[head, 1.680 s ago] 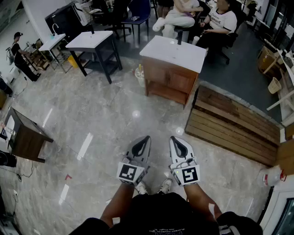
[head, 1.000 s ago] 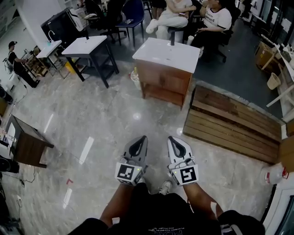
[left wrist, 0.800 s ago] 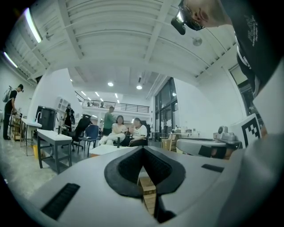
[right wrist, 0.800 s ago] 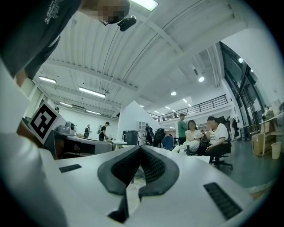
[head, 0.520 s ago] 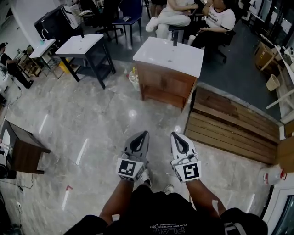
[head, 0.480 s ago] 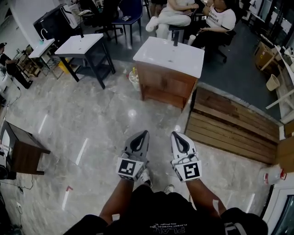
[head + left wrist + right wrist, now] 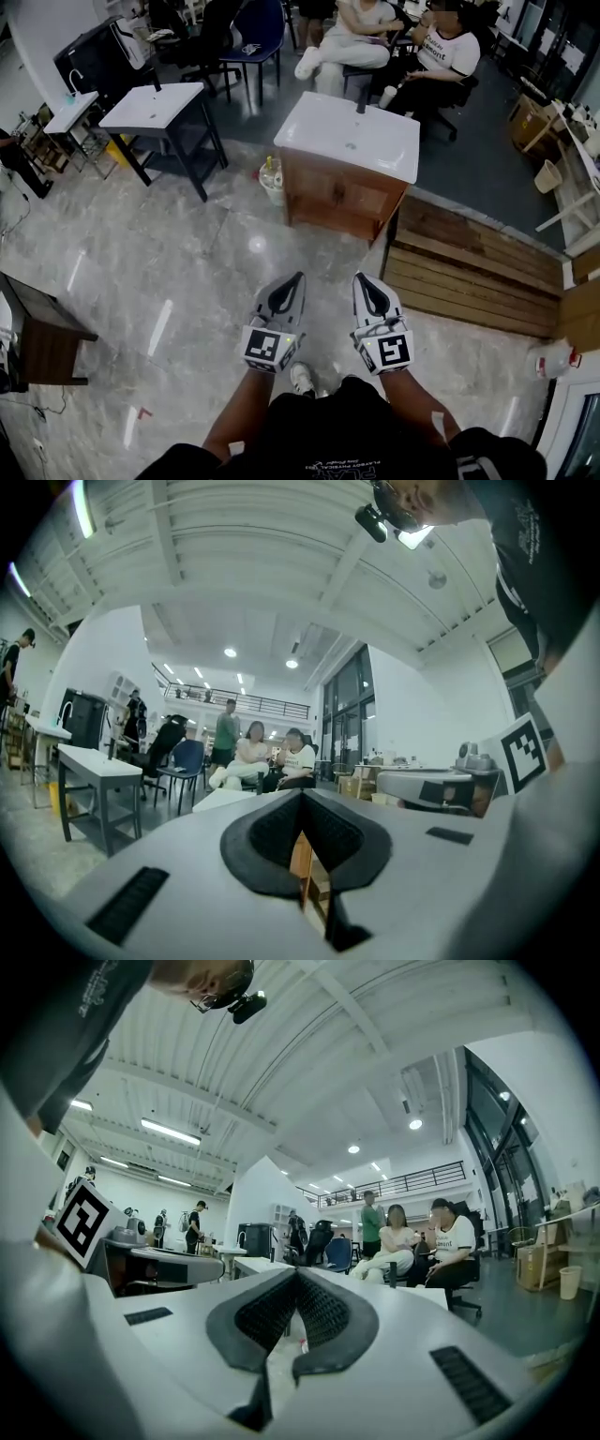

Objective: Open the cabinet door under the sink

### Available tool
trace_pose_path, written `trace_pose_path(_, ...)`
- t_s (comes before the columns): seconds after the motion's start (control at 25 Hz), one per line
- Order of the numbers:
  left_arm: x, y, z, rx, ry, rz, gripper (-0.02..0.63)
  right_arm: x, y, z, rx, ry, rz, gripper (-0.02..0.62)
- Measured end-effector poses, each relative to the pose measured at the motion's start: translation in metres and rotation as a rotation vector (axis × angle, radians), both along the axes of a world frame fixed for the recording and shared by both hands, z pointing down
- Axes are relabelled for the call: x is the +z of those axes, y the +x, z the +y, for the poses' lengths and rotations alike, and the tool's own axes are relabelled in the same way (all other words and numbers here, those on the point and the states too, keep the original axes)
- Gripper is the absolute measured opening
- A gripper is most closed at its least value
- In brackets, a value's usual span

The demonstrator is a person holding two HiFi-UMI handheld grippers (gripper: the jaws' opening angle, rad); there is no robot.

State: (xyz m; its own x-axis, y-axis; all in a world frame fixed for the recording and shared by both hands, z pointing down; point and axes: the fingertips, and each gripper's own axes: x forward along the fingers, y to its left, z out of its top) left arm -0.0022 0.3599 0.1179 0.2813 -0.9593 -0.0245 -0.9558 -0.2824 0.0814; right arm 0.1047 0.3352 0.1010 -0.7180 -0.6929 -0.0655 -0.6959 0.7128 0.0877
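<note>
Sink cabinet nearer than before, left hand-held gripper and right hand-held gripper pressed together, empty.

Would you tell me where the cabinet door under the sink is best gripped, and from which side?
Likely at the door's free vertical edge, coming level from the front: the wooden face below the sink looks straight this way. No handle or hinge side can be made out from here.
</note>
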Motion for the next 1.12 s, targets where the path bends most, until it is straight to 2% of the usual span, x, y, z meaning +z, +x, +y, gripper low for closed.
trace_pose_path(0.4,0.017,0.002,-0.059,0.034,-0.043,-0.024,0.011,0.022,-0.010,-0.063,0.013,-0.036,-0.021,0.021)
trace_pose_path(0.64,0.014,0.016,-0.126,0.053,-0.056,-0.053,0.011,0.022,-0.007,-0.130,0.008,-0.038,-0.068,0.021)
trace_pose_path(0.8,0.012,0.028,-0.180,0.057,-0.041,-0.057,0.011,0.028,-0.001,-0.176,-0.012,-0.045,-0.058,0.021)
trace_pose_path(1.12,0.035,0.050,-0.257,0.051,-0.095,-0.062,0.011,0.043,0.017,-0.247,-0.037,-0.082,-0.060,0.022)
